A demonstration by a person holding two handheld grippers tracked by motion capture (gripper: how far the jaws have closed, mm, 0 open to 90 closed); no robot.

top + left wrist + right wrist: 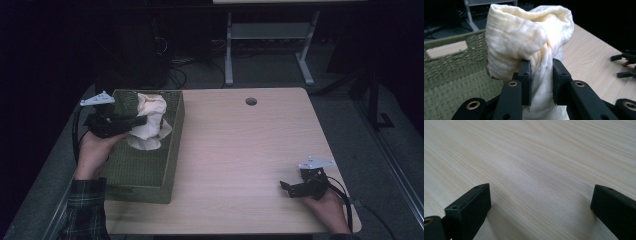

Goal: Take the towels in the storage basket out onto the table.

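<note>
A bunched cream cloth [529,42] is pinched between the jaws of the left gripper [541,75] and held above the far end of the green woven basket [150,175], at the table's [240,150] left edge. The right gripper [540,200] is held wide open over bare wood near the right front corner.

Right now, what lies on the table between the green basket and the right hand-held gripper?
Nothing: in the high view, bare wooden table stretches from the green basket to the right hand-held gripper.
</note>
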